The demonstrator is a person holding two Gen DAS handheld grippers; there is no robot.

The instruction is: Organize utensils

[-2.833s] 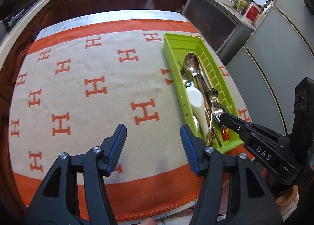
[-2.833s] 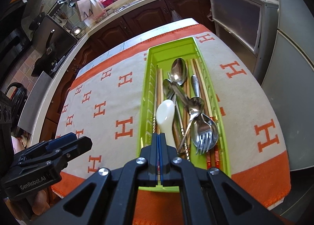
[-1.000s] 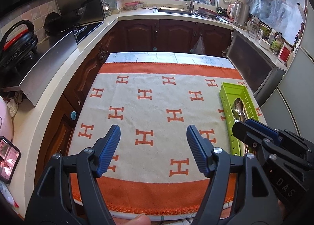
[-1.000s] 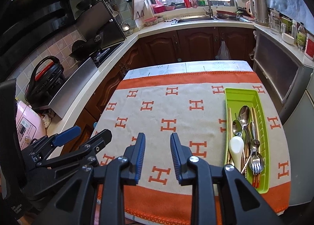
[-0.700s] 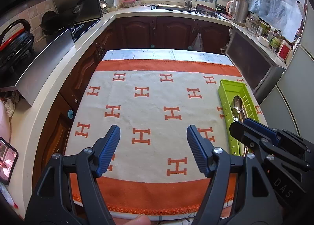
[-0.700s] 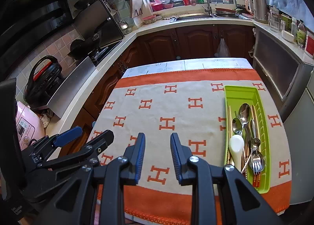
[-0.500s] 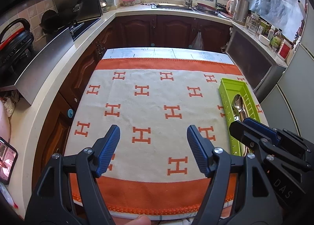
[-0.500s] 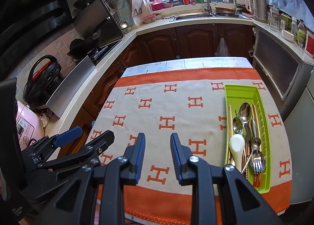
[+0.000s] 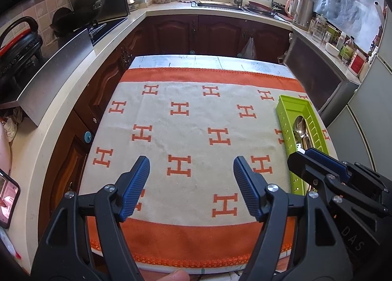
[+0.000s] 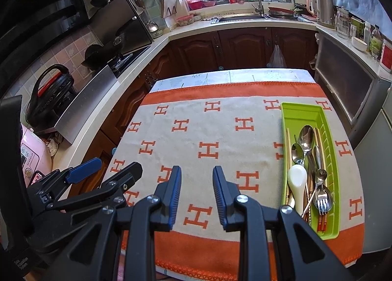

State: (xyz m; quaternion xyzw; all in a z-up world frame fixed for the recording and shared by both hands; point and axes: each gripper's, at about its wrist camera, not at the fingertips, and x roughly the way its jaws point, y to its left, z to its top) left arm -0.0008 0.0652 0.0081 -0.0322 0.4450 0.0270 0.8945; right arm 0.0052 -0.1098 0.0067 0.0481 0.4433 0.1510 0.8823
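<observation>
We see both tools hovering over the orange-and-cream cloth [image 10: 220,134], holding nothing: left gripper [image 9: 191,183] spread wide, right gripper [image 10: 196,194] parted narrowly. The utensils [image 10: 306,165] lie in the green tray [image 10: 329,131] at the cloth's right edge.

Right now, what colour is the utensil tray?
Lime green tray, clearest in the right wrist view.

The left gripper [image 9: 191,173] hangs wide open over the cloth [image 9: 196,134], holding nothing. The green tray [image 9: 287,119] lies along the cloth's right edge (spoons [image 9: 301,129] inside), its near end hidden behind the right gripper [image 9: 316,161].
</observation>
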